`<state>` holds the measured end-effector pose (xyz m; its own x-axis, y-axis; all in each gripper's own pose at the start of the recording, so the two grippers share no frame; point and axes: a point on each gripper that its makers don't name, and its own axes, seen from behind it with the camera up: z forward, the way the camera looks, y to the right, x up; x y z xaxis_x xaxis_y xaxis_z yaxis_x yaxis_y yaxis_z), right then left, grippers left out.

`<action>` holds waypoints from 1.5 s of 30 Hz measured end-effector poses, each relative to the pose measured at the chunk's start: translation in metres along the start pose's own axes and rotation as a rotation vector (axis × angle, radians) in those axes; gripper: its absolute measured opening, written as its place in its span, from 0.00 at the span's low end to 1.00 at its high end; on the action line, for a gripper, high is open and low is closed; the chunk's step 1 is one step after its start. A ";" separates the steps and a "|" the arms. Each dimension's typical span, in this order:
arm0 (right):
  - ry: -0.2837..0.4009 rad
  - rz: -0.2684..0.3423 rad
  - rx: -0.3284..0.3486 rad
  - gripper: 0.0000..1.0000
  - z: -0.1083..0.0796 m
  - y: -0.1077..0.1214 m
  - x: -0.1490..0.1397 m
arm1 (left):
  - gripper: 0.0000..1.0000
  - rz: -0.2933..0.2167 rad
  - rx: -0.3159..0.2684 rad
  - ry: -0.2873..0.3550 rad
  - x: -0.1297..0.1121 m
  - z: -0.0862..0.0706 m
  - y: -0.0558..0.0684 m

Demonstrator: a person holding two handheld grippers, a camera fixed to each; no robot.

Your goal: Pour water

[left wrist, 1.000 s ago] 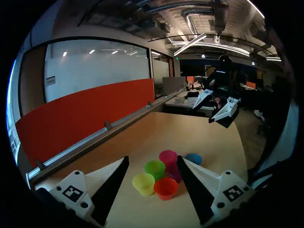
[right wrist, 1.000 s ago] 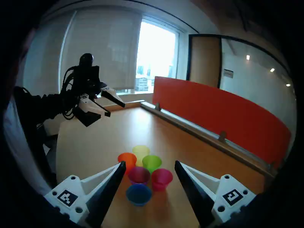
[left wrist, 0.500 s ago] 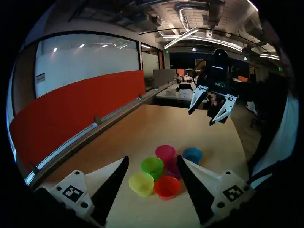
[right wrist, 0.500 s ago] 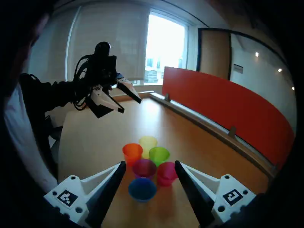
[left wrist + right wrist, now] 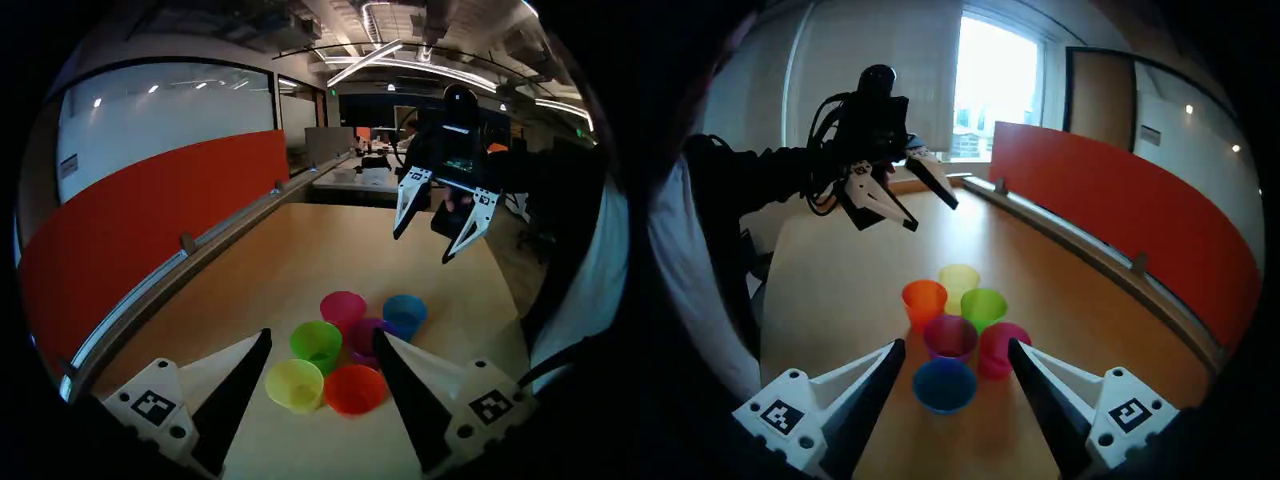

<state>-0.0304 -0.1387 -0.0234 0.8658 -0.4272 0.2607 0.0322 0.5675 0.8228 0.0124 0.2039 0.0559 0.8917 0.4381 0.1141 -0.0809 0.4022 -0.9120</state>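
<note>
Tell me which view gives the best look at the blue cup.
The right gripper view: the blue cup sits nearest the camera, unobstructed, its whole rim and inside visible. The left gripper view shows the same cup farther off, at the cluster's far edge, just beyond the purple cup.

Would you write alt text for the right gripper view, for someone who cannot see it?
Six coloured cups cluster on a wooden table at the tips of the open right gripper. Beyond them, a dark-sleeved arm holds the open left gripper above the table.
</note>
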 end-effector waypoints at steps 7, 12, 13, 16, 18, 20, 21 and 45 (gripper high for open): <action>-0.031 -0.019 0.012 1.00 0.007 -0.003 -0.012 | 0.93 0.020 -0.034 -0.032 -0.009 0.010 0.000; -0.052 -0.023 0.021 1.00 0.013 -0.006 -0.021 | 0.93 0.040 -0.059 -0.058 -0.017 0.016 0.001; -0.054 -0.021 0.021 1.00 0.014 -0.006 -0.023 | 0.93 0.045 -0.063 -0.063 -0.018 0.018 0.001; -0.062 -0.013 0.022 1.00 0.017 -0.006 -0.029 | 0.93 0.058 -0.072 -0.078 -0.023 0.023 0.002; -0.067 -0.008 0.023 1.00 0.019 -0.006 -0.033 | 0.93 0.064 -0.078 -0.087 -0.026 0.026 0.002; -0.072 -0.003 0.023 1.00 0.020 -0.006 -0.037 | 0.93 0.066 -0.083 -0.094 -0.029 0.030 0.002; -0.074 -0.001 0.022 1.00 0.021 -0.006 -0.039 | 0.93 0.069 -0.085 -0.098 -0.030 0.032 0.002; -0.121 0.012 0.029 1.00 0.041 -0.008 -0.072 | 0.93 0.104 -0.146 -0.181 -0.053 0.065 0.004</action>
<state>-0.1134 -0.1409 -0.0282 0.7994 -0.5030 0.3285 0.0062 0.5536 0.8328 -0.0644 0.2346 0.0723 0.7865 0.6132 0.0736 -0.0912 0.2332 -0.9681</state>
